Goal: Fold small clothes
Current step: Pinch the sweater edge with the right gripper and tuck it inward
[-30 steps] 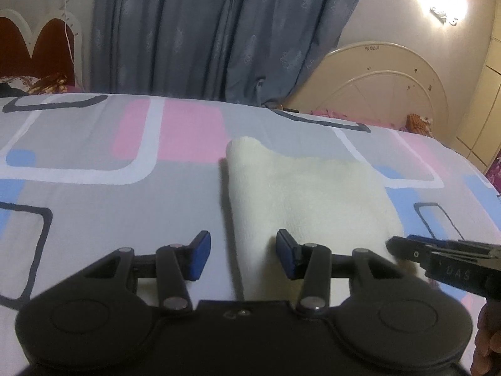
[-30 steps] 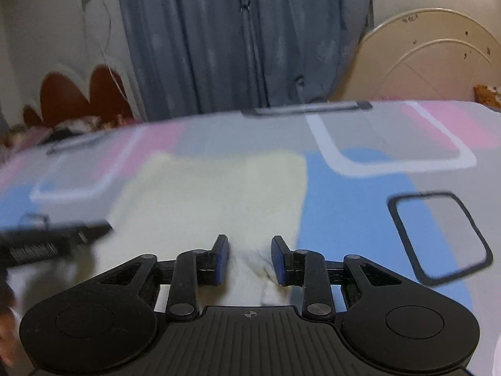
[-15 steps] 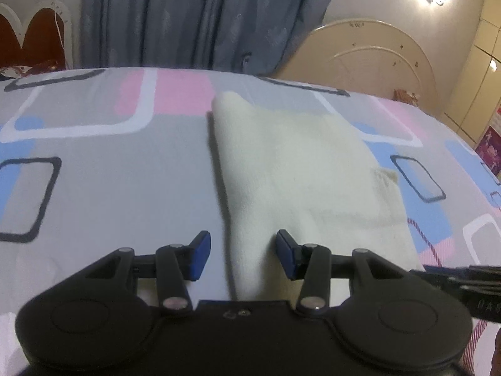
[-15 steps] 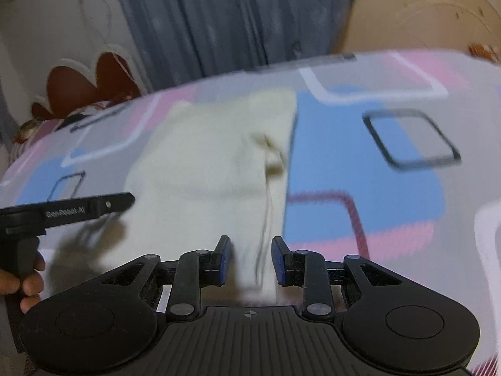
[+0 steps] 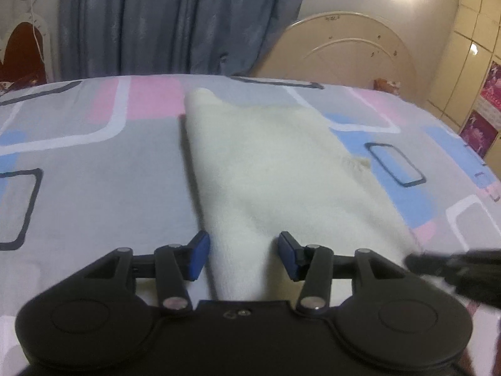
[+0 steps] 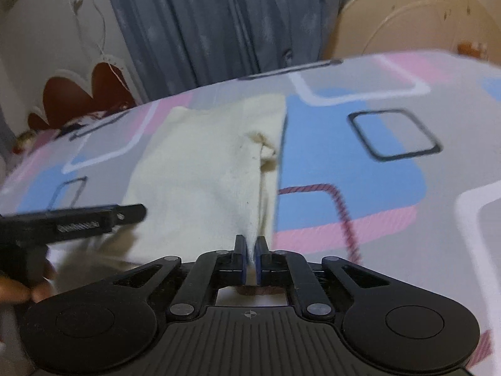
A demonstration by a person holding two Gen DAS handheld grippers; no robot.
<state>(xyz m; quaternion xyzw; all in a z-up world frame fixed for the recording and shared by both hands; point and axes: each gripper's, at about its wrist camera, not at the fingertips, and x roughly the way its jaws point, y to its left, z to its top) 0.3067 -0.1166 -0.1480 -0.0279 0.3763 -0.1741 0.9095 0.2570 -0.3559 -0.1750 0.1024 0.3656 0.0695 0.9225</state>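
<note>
Here the right gripper [image 6: 249, 258] is pinched tight on the near right corner of the cream garment [image 6: 200, 169], cloth visibly drawn up between its blue pads. The left gripper [image 5: 241, 255] straddles the near left edge, jaws opening and not yet pressing on fabric. The garment lies flat and lengthwise on the patterned bedsheet [image 5: 94, 188] (a small loop juts from its right edge). This looks like the grasp before a fold; next, the left must close on its corner.
</note>
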